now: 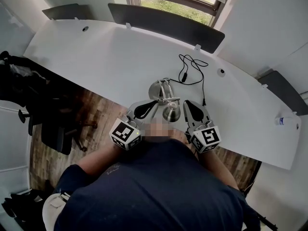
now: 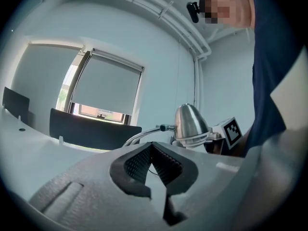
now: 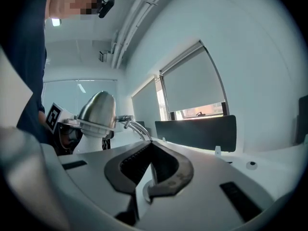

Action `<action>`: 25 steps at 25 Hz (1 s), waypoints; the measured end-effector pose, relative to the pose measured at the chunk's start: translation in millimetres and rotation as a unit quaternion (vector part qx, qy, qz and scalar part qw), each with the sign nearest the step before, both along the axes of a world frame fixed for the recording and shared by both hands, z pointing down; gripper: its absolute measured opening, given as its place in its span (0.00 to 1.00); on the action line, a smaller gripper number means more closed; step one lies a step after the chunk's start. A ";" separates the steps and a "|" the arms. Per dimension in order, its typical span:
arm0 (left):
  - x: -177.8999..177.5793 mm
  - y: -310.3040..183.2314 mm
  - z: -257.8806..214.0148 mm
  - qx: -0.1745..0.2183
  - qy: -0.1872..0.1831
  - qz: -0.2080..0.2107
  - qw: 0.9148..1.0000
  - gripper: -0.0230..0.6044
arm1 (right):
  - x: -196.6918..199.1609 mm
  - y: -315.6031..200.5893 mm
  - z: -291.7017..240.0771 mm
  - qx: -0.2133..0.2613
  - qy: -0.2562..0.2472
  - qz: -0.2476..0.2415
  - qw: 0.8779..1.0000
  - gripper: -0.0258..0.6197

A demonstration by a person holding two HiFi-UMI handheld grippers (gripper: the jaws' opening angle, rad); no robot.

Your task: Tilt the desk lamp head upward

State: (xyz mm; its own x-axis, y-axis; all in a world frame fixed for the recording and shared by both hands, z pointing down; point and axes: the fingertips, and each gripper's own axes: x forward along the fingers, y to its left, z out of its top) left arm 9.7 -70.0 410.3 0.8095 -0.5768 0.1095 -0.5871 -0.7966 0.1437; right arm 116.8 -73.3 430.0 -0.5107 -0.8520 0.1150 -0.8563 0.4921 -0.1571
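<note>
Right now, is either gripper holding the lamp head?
No, the lamp head stands free between the left gripper and right gripper, both shut and empty.

1. No legible words, numbers or brand names anywhere.
2. Only coded signs: black-and-white square patterns on the left marker cube [image 1: 126, 134] and the right marker cube [image 1: 206, 138], not readable as text.
</note>
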 end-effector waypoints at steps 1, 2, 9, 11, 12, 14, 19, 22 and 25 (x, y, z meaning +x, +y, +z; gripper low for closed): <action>0.9 1.7 0.9 -0.001 0.000 0.002 1.000 0.05 | -0.8 1.7 3.2 -0.003 0.003 0.000 1.000 0.06; 1.6 3.5 1.8 -0.002 -0.001 0.003 1.000 0.05 | -2.5 3.5 5.8 -0.006 0.006 -0.003 1.000 0.06; 2.8 7.0 3.4 0.000 -0.004 0.006 1.000 0.05 | -11.7 10.7 10.7 -0.015 0.006 -0.019 1.000 0.05; 3.7 7.5 1.9 0.003 -0.003 0.007 1.000 0.05 | -12.3 12.3 11.1 -0.018 0.006 -0.019 1.000 0.05; 4.3 7.7 1.6 0.003 -0.005 0.008 1.000 0.05 | -12.3 13.0 10.8 -0.019 0.005 -0.018 1.000 0.05; 5.4 8.1 2.1 0.003 -0.006 0.007 1.000 0.05 | -11.5 14.1 9.8 -0.020 0.005 -0.017 1.000 0.05; 7.2 9.4 0.6 0.005 -0.004 0.011 1.000 0.05 | -10.1 15.6 11.1 -0.020 0.003 -0.016 1.000 0.05; 6.8 9.9 1.3 0.004 0.002 0.011 1.000 0.05 | -9.9 17.2 13.1 -0.020 0.002 -0.017 1.000 0.05; 8.6 11.6 0.5 0.003 0.004 0.013 1.000 0.05 | -12.0 18.3 12.0 -0.023 -0.002 -0.019 1.000 0.05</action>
State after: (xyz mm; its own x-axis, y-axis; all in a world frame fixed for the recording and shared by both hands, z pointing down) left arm 18.3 -58.4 410.8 0.8248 -0.5567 0.0990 -0.5655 -0.8121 0.1442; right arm 104.8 -54.9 442.1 -0.5431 -0.8259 0.1512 -0.8365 0.5165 -0.1833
